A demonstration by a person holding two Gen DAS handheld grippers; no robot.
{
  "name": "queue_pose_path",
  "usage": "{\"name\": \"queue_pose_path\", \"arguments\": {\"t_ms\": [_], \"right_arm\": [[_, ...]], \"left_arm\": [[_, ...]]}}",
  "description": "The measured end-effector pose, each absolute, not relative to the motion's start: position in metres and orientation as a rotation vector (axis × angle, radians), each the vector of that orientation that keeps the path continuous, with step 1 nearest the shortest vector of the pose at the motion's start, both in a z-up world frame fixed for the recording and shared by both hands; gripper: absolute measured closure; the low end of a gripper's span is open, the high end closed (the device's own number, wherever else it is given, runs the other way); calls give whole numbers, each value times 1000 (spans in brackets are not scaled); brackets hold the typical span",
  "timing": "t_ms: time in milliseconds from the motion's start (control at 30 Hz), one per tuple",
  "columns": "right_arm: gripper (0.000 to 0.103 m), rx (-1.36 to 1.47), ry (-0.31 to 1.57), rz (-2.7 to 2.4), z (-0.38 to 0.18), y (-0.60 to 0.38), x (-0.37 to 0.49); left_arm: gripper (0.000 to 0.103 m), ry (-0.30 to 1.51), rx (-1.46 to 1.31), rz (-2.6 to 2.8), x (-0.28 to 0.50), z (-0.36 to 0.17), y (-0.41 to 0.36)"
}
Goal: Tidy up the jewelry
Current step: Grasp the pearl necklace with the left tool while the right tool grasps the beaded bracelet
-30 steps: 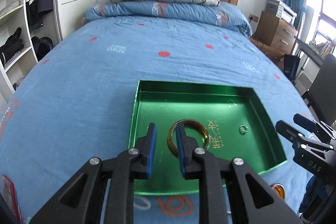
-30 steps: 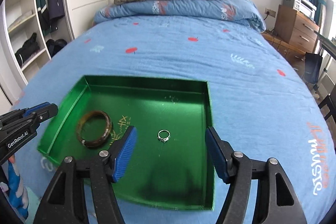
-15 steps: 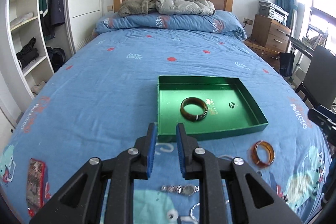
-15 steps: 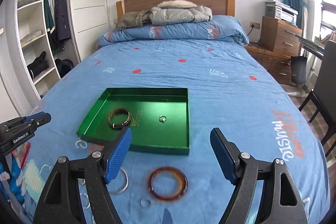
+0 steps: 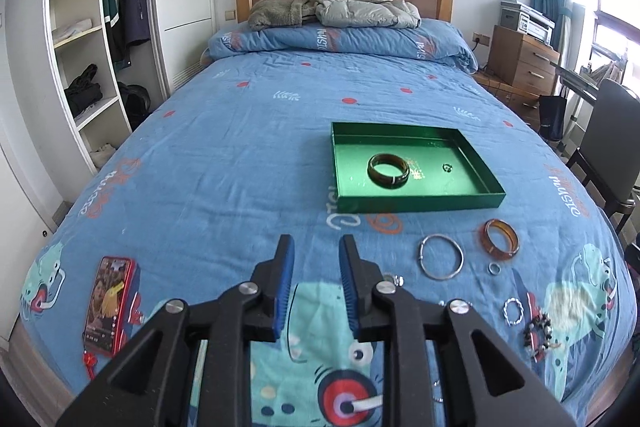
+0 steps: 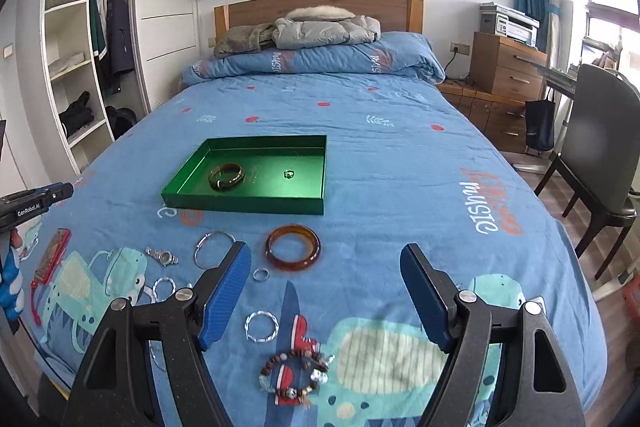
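Left wrist view: the left gripper (image 5: 316,281) is held above the blue bedspread (image 5: 240,167) with its jaws parted by a narrow gap; they have just been opening, and nothing lies between them. Ahead of it and to its right, the green tray (image 5: 420,203) is seen, holding a dark bangle (image 5: 389,171) and a small ring (image 5: 447,167). Only this view shows the red phone (image 5: 107,305) face-up, to the gripper's left.

Right wrist view: the right gripper (image 6: 326,293) is held with its jaws wide apart and nothing in its grasp. The amber bangle (image 6: 293,247) lies on the bedspread just beyond its fingertips, with a small plain ring (image 6: 261,274) beside the left finger (image 6: 224,297). The wristwatch (image 6: 162,256) and the silver bangle (image 6: 214,243), both left of the gripper, are shown clearly here, as are the twisted silver ring (image 6: 261,325) and the beaded bracelet (image 6: 296,373) nearest the camera. The tray sits further ahead, to the left.
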State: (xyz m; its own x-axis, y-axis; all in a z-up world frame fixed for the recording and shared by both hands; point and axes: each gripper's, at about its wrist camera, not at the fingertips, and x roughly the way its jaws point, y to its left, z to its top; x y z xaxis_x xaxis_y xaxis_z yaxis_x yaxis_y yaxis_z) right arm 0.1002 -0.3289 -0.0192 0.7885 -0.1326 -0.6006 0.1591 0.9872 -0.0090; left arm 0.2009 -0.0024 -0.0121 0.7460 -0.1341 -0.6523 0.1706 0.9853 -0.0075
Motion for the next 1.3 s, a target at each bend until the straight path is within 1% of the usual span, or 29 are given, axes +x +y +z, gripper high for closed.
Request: {"name": "queue_pose_path", "arguments": {"t_ms": [367, 733, 867, 1000, 1300], "right_arm": [[27, 89, 662, -194, -38, -341, 40], [27, 153, 685, -212, -61, -352, 22], [27, 176, 702, -212, -73, -355, 23], [27, 196, 737, -195, -91, -356, 29], [27, 170, 845, -99, -134, -332, 58]], "left_arm": [[80, 749, 47, -160, 162, -27, 18], [79, 794, -3, -141, 146, -55, 44], [74, 812, -7, -161, 143, -67, 44], [73, 845, -5, -232, 140, -82, 26], [73, 917, 76, -474, 133, -116, -54]]}}
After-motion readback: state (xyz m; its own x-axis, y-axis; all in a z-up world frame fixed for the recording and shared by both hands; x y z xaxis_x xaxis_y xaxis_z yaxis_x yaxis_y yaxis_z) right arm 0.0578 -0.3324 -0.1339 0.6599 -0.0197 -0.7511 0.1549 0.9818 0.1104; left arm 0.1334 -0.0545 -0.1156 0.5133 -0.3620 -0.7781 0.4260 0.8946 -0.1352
